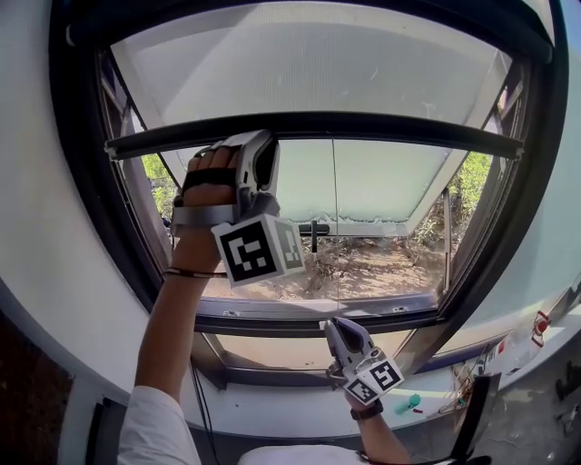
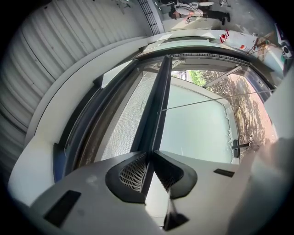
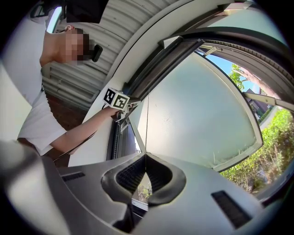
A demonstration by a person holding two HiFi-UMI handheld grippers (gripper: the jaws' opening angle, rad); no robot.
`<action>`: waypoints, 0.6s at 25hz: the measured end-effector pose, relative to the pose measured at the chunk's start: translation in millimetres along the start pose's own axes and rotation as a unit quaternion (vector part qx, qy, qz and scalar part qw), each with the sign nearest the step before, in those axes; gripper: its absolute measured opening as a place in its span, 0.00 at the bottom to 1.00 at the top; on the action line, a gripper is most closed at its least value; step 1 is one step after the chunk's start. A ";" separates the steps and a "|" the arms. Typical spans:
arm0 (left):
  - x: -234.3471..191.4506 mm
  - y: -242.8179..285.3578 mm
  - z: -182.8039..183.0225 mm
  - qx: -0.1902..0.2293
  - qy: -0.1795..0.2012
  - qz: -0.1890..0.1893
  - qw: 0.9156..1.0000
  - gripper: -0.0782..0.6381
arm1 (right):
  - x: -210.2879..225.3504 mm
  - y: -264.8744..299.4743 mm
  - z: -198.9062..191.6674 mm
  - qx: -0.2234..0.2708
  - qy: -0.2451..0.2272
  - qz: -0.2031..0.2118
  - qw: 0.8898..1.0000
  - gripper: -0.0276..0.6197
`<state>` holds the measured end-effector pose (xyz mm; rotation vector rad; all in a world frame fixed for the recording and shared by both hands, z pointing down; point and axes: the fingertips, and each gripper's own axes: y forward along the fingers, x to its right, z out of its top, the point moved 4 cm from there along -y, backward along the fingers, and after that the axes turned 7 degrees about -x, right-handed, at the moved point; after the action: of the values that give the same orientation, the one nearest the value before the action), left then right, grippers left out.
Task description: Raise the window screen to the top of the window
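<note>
The left gripper (image 1: pixel 260 145) clamps the window screen's (image 1: pixel 309 64) bottom bar (image 1: pixel 390 127), which runs side to side across the upper frame, close beneath the window frame's top (image 1: pixel 136 23), while the right gripper (image 1: pixel 334 324), lower centre, pinches the pull cord (image 1: pixel 334 227).

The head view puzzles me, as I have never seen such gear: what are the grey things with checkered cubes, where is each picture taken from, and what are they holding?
A person holds hand-worked tongs in each hand; the checkered cube belongs to them. The head view looks from the person's head at a window; the other two views ride on the tongs. The left tongs are clamped on the screen's dark bar, with the mesh screen above it. The right tongs are pinched shut on a thin cord running up toward that bar.
</note>
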<state>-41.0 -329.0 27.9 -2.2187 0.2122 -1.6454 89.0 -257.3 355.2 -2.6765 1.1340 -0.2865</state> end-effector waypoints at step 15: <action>-35.3 13.6 8.5 0.002 0.006 0.034 0.999 0.17 | 4.7 12.0 36.4 0.036 -0.021 0.007 0.999 0.03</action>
<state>-42.4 -328.0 -10.8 -2.1743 0.2830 -1.6223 93.7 -264.3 317.4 -2.5977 1.1092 -0.2638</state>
